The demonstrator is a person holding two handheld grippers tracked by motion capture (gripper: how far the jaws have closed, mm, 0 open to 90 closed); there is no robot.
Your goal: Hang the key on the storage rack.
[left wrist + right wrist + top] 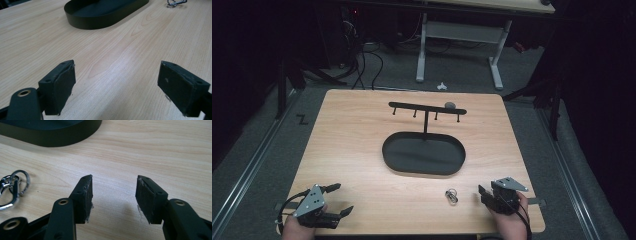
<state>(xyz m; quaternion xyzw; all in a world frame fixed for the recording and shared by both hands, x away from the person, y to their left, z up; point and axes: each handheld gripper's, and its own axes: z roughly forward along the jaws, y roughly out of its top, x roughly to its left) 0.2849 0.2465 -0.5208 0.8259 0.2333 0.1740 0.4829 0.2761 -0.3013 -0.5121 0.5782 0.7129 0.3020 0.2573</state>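
Currently both my grippers, left (343,200) and right (482,194), are parted and empty. Keyring (452,195) lies on table (362,145) beside my right gripper: light, stiff, slippery metal; best pinched across its ring.

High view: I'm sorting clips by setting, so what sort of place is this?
Probably a lab or workshop test bench, not a home. A bare wooden table stands on grey carpet between floor rails, cables trail behind it, and a second desk's white frame stands beyond in a dark room.
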